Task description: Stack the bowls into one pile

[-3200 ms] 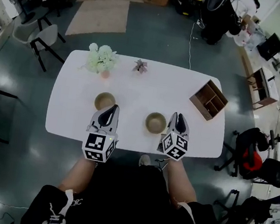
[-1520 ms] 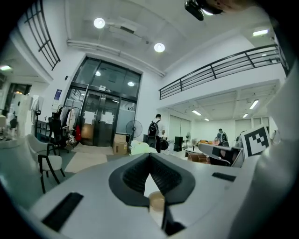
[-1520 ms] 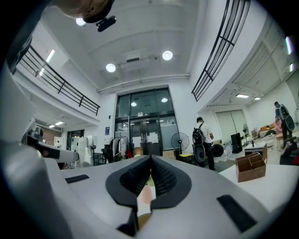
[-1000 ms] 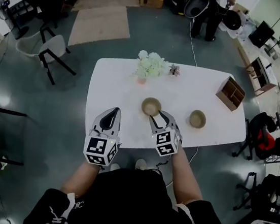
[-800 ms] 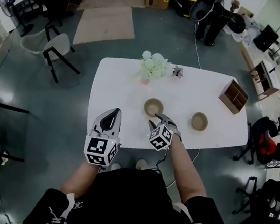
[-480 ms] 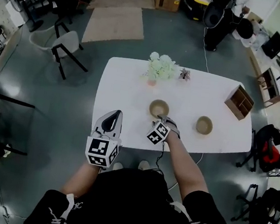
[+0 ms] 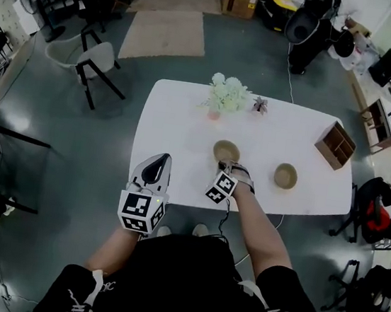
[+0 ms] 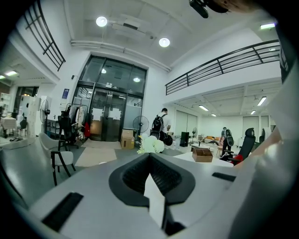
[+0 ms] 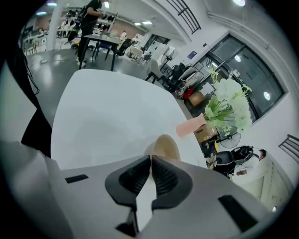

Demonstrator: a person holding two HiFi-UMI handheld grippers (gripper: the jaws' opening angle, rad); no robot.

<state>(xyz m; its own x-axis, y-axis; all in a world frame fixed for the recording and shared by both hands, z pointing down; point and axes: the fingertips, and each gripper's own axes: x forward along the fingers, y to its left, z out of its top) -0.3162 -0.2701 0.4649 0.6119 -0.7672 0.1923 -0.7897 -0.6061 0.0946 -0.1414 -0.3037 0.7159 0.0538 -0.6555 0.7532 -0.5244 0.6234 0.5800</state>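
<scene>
R gripper [image 7: 225,166] now lower, jaws closing on near bowl [image 7: 226,149] rim, L gripper [image 7: 158,159] together

bright ceiling lights, fisheye edges, dim floor

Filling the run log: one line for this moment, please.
right gripper: closing on left bowl rim | left gripper: shut, empty | right bowl: alone on table | stack: not started
</scene>
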